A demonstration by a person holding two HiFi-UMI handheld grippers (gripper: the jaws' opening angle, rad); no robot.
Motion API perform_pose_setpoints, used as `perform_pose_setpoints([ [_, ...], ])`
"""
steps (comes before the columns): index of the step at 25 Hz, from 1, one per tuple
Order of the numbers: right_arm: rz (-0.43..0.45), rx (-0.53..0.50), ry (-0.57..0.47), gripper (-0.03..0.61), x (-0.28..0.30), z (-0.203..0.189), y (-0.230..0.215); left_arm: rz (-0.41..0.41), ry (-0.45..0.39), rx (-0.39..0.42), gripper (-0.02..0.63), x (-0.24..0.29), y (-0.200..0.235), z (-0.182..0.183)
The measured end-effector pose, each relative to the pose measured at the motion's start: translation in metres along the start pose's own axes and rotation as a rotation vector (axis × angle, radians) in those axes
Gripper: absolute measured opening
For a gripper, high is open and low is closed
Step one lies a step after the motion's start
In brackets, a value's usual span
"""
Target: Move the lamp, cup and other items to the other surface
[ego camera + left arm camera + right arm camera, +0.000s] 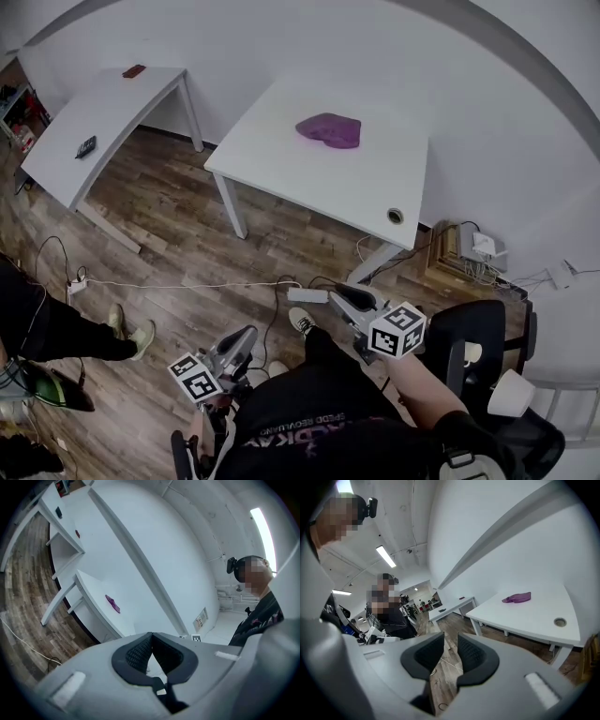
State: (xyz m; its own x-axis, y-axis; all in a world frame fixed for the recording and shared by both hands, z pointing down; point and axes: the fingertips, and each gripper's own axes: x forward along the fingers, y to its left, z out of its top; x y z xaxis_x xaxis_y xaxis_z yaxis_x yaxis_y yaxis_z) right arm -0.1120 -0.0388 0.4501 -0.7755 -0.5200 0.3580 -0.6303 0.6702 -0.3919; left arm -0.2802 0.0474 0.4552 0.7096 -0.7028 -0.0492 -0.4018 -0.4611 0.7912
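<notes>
Left gripper (246,336) is sitting shut, right gripper (342,296) is gaping slightly, both empty. Walking to twelve o'clock is risking a trip on the cable (187,284).

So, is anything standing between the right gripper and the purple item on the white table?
Nothing visible. The right gripper, jaws apart and empty, faces the purple item; only floor and the bare top of the white table lie between.
</notes>
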Motion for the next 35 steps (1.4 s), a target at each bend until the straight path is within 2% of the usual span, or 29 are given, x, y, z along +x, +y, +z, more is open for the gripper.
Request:
perform_pose_setpoints([
  [6,0.016,-0.076,0.02,0.117,0.052,0.056,-0.067,0.138,-0.113,0.031,-0.005,-0.003,0.018,0.03],
  [12,-0.004,-0.125,0.032,0.122,0.099,0.101,-0.137,0.227,-0.189,0.016,-0.005,0.009,0.04,0.044],
  [17,-0.038,-0.2,0.089,0.137,0.136,0.118,-0.199,0.246,-0.197,0.013,-0.005,0.039,0.05,0.049],
  [23,-0.127,-0.265,0.202,0.16,0.188,0.133,-0.292,0.291,-0.187,-0.009,-0.005,0.064,0.06,0.048],
  [29,-0.217,-0.274,0.305,0.184,0.232,0.133,-0.373,0.366,-0.216,-0.028,-0.005,0.067,0.071,0.048],
  [35,-0.314,-0.147,0.344,0.202,0.274,0.151,-0.441,0.453,-0.255,-0.068,-0.005,0.058,0.079,0.044],
])
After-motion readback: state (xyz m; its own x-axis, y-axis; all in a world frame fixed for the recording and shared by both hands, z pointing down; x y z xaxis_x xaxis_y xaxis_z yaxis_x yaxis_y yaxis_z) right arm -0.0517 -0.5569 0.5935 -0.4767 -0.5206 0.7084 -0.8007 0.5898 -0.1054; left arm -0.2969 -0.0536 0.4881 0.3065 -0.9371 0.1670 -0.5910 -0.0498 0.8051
